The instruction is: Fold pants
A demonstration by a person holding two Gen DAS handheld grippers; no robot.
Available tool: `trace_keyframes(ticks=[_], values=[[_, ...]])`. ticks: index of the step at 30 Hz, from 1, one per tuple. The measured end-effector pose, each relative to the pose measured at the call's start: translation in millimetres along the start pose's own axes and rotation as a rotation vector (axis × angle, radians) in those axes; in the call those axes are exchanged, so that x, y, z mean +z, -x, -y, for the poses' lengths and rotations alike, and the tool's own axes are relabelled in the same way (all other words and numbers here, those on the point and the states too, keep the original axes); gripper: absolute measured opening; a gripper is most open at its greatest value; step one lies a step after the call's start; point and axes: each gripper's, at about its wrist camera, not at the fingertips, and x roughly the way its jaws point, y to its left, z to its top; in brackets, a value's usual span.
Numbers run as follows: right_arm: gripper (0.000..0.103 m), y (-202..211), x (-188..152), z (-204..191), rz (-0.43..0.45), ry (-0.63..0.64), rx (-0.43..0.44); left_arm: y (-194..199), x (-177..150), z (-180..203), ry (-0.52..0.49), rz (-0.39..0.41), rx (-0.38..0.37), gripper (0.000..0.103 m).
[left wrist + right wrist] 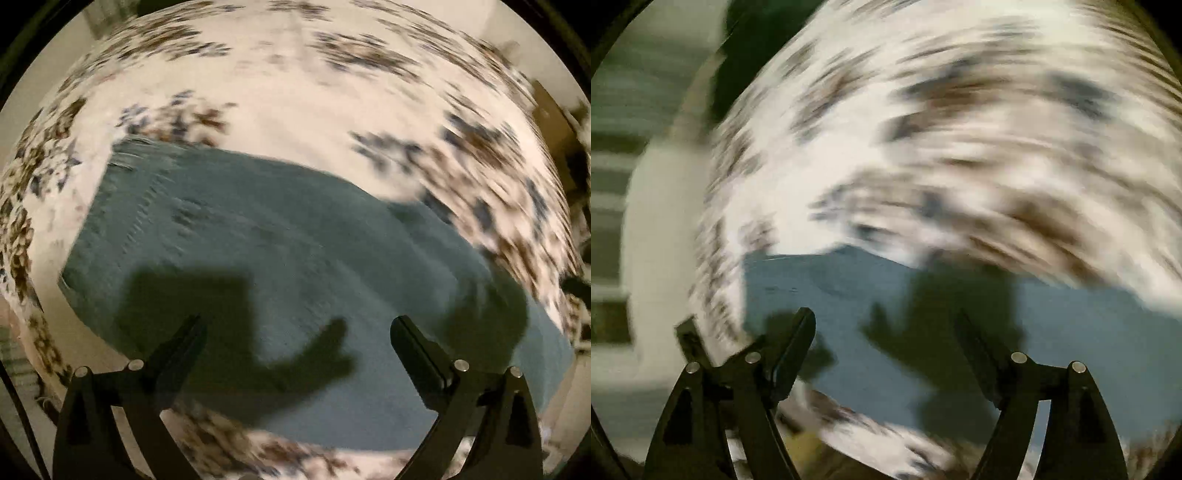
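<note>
Teal knit fabric fills the lower half of both wrist views: the pants (pixel 295 258) lie flat on a floral bedspread (pixel 295 92) printed with brown and blue sprigs on cream. In the left view they spread as a broad slab, a ribbed band showing at the far left edge; I cannot tell through the blur whether they are already doubled over. My left gripper (pixel 295 332) hangs above the near part of the cloth with its fingers spread wide and nothing between them. My right gripper (pixel 886 325) is likewise agape and empty, hovering over the near left corner of the cloth; that view is heavily smeared.

I judge the fabric soft, thick and light, limp rather than stiff, so it will sag and drag if lifted from one point. I would pinch two corners of one short edge, one per gripper, taking all layers at the hem or band, where the stitching gives firmer purchase.
</note>
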Motion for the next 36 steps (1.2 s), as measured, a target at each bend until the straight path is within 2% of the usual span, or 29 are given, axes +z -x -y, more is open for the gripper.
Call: trace_keyframes(ticks=[2,5,6,7,9,12,15,17,19,21,23,26,28,30,34,36], values=[[0.081,-52.6,40.5,-18.1,-0.104,0.02,-0.018,-12.2,13.3,-10.8,0.014,-0.008,0.021,0.102],[0.081,-111.8,70.6,-29.8,-0.249,0.041,-0.01,-28.3,25.1,-22.6,0.039,-0.026,0.018,0.102],[0.077,-128.7,73.6,-31.1,-0.305,0.051,-0.012,-33.0,26.4,-24.3,0.045,-0.036,0.012,0.102],[0.068,-135.8,76.2,-34.8,-0.327,0.061,-0.02,-39.4,26.5,-27.5,0.049,-0.05,0.009,0.102],[0.06,-143.9,67.9,-41.7,-0.387,0.09,-0.023,-50.5,22.7,-33.5,0.061,-0.087,0.002,0.102],[0.059,-136.7,38.0,-48.7,-0.447,0.132,-0.01,-52.5,16.7,-36.4,0.059,-0.081,-0.008,0.102],[0.059,-134.8,18.2,-47.3,-0.497,0.136,0.035,-50.3,11.8,-36.5,0.043,-0.08,-0.012,0.102],[0.059,-136.3,17.5,-48.1,-0.506,0.141,0.038,-49.9,9.7,-36.8,0.034,-0.083,-0.016,0.102],[0.059,-139.5,29.4,-35.4,-0.499,0.085,0.066,-50.1,8.2,-36.9,0.031,-0.087,-0.019,0.102],[0.059,-146.5,49.4,-20.0,-0.443,0.014,0.091,-51.5,7.4,-38.4,0.03,-0.09,-0.023,0.102],[0.059,-157.9,60.9,-8.7,-0.428,-0.021,0.116,-55.8,9.0,-38.7,0.026,-0.095,-0.024,0.102],[0.061,-187.2,54.2,-1.1,-0.575,-0.078,0.282,-59.0,11.2,-34.7,0.016,-0.102,-0.019,0.102],[0.061,-192.4,36.4,-10.2,-0.698,-0.022,0.357,-61.4,14.8,-35.0,0.013,-0.105,-0.021,0.102],[0.061,-188.1,23.0,-13.4,-0.745,-0.013,0.433,-63.3,14.1,-34.0,0.011,-0.107,-0.026,0.103],[0.061,-196.2,25.5,8.9,-0.66,-0.148,0.478,-65.3,9.3,-32.5,-0.002,-0.101,-0.02,0.103],[0.061,-209.9,27.6,6.2,-0.615,-0.19,0.488,-66.8,7.2,-31.0,-0.01,-0.1,-0.014,0.103]])
